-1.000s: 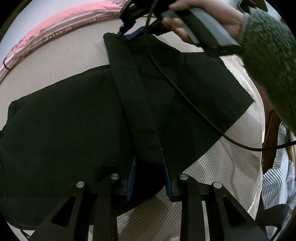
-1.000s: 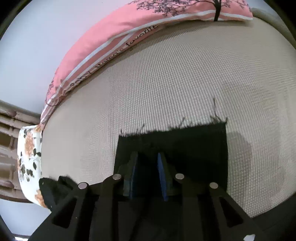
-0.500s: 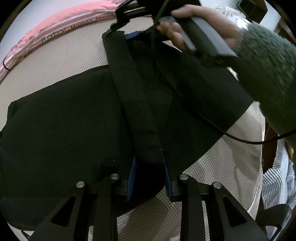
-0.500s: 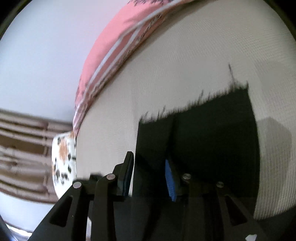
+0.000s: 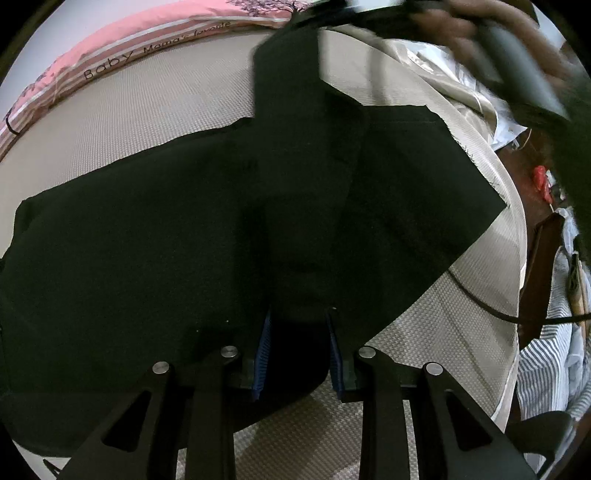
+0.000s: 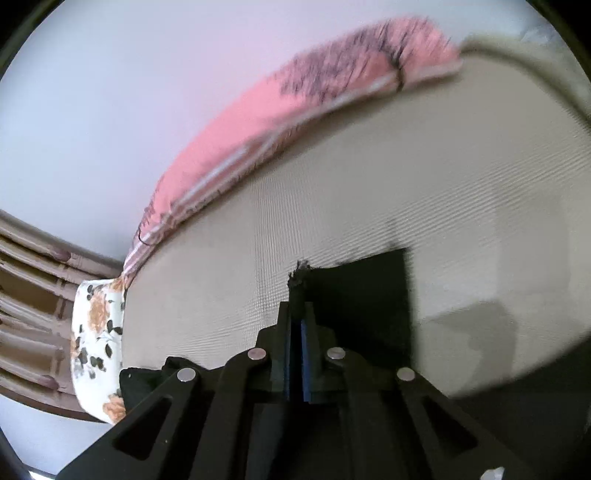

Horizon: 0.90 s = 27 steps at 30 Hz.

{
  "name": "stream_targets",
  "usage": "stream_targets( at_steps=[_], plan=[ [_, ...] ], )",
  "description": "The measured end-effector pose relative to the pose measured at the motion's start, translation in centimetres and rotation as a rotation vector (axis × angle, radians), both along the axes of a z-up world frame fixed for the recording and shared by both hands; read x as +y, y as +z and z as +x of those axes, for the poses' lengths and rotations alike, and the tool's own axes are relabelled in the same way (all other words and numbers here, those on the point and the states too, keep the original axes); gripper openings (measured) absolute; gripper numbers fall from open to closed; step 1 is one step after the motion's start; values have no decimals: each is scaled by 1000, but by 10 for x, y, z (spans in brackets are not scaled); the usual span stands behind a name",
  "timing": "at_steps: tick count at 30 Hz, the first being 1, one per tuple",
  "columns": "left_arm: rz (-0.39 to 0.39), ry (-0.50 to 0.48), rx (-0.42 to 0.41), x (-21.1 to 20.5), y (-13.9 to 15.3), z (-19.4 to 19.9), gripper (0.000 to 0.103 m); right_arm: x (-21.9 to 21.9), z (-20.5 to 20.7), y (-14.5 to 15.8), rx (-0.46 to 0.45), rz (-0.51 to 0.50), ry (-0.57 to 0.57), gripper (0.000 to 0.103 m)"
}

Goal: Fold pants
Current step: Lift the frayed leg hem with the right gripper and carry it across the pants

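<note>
Here, a pair of black pants (image 5: 155, 236) lies spread across a beige textured mattress (image 5: 147, 122), the fold only just under way. The left gripper (image 5: 299, 350) has its jaws drawn narrow on a thick ridge of the dark cloth at the near edge, at about six o'clock in the left wrist view, pinning that end in place. From there a long band of fabric runs up toward twelve o'clock, where it rises off the mattress into the blurred right gripper (image 5: 332, 11), held by a person's hand (image 5: 480, 29).

Seen from the right wrist, the right gripper's jaws are pressed together on the frayed hem (image 6: 301, 271) of a pant leg, with a square flap of black cloth (image 6: 365, 295) hanging just to three o'clock of them, apart from the mattress beneath.

A pink pillow (image 5: 147, 44) printed with lettering borders the far edge at eleven o'clock; striped fabric (image 5: 546, 362) sits off the bed at four o'clock.

By the look of it, the leg end is gripped and lifted but nothing is yet laid over. Most of the garment remains flat and unfolded, so carrying the hem across, setting it down and any further folds are all left to do.
</note>
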<state>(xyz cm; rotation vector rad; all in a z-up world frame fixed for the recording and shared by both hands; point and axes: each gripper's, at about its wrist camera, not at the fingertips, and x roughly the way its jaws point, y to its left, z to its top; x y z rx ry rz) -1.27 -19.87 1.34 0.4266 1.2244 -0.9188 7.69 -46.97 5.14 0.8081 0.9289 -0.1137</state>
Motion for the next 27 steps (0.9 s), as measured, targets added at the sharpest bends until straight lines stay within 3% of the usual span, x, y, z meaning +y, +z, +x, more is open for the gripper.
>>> stream_targets(
  at_steps=[4,8,13,18,21,27],
  plan=[
    [1,-21,-13,-6,5,-5,28,-10,-56,31,69,-162,-65,4],
    [7,-54,-65,-16,12,-12,28,-18,-108,36,157,-263,-129,4],
    [38,-90,-120,-27,9,-19,28,-16,-163,3,319,-339,-195,3],
    [61,-106,-127,-35,0,-22,28,-12,-198,-40,437,-349,-228,3],
    [64,-119,-140,-37,0,-23,28,-14,-214,-49,438,-317,-267,3],
    [56,-146,-151,-46,-2,-26,28,-14,-230,-48,460,-391,-305,2]
  ],
)
